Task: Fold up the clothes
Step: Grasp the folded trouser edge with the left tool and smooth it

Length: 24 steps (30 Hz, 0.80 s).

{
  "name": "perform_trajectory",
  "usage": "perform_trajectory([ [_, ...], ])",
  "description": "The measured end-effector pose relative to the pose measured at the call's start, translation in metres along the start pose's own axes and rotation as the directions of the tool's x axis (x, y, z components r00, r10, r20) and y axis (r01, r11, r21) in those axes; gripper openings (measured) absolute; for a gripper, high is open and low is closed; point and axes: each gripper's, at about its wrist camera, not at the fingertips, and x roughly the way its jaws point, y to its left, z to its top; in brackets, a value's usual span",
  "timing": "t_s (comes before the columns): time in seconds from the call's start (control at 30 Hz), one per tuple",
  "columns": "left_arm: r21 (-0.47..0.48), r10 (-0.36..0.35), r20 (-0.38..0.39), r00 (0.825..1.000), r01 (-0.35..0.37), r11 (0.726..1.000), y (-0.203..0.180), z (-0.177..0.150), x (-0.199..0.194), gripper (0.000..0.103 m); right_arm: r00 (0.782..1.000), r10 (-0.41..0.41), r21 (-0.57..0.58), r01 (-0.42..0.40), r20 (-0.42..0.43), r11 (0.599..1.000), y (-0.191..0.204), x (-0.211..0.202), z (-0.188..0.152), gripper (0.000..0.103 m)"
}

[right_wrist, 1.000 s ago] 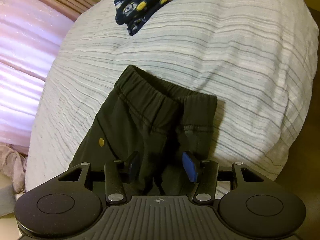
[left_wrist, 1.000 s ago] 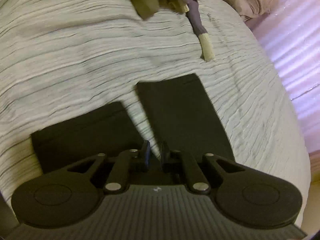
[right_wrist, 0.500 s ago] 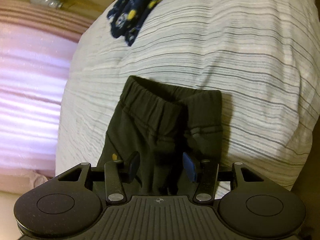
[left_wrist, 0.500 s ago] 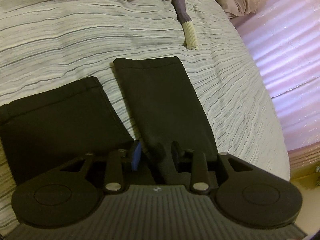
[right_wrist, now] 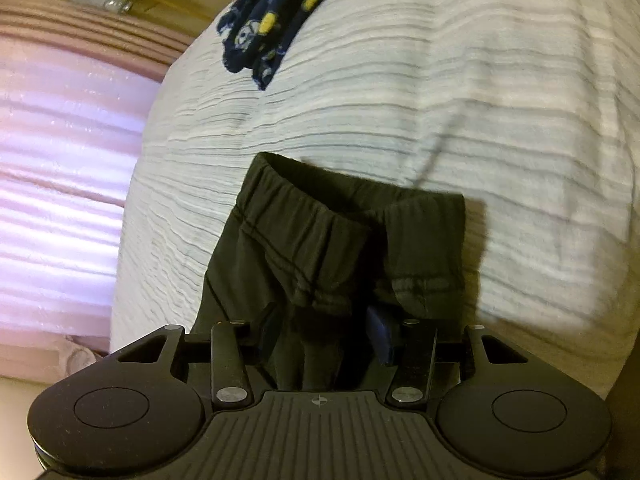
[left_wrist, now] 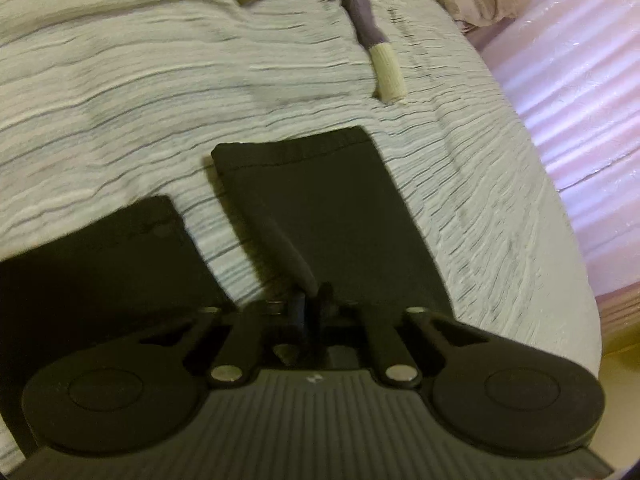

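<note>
Dark trousers [left_wrist: 332, 216] lie flat on the striped bed [left_wrist: 120, 92], legs spread apart in the left view, waistband [right_wrist: 344, 216] toward the far side in the right view. Step in hand, by judgement: take hold of the garment at both ends so that one leg can be laid over the other.

Procedure for a clean fold:
- Grip near the inner edge of the leg, not mid-panel, so the cloth lifts as one sheet
- Take both layers at the seat; a single layer will drag the waistband askew
- Raise both ends together and only just clear of the bed, to keep the leg from twisting
- Lay seam on seam, hem on hem, before release

Left gripper [left_wrist: 310, 312]: fingers pressed together on a raised ridge of cloth from the right-hand leg; the pinch is thin and sits at the leg's inner edge. The other leg [left_wrist: 100, 264] lies untouched just beside it.

Right gripper [right_wrist: 324, 334]: fingers closing, at a middling gap, with bunched cloth below the waistband between them. Whether the fingers [right_wrist: 380, 334] already press on the cloth cannot be told.

Other clothes lie well apart: a printed navy garment [right_wrist: 272, 12] at the far edge, and a purple sleeve [left_wrist: 368, 28] with a cream cuff
</note>
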Motion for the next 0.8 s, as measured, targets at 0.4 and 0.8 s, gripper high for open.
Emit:
perform_trajectory([
  [0.4,0.198,-0.081,0.123,0.989,0.056,0.979,0.017,-0.032,-0.122,0.003,0.99,0.133,-0.19,-0.121,0.051,0.974,0.03,-0.066,0.025,0.02],
  [0.8,0.187,0.059,0.113,0.992,-0.079,0.979,0.044,-0.066,-0.121,0.003,0.999,-0.004,-0.23,-0.005,-0.039,0.973,0.011,-0.05,0.025,0.02],
])
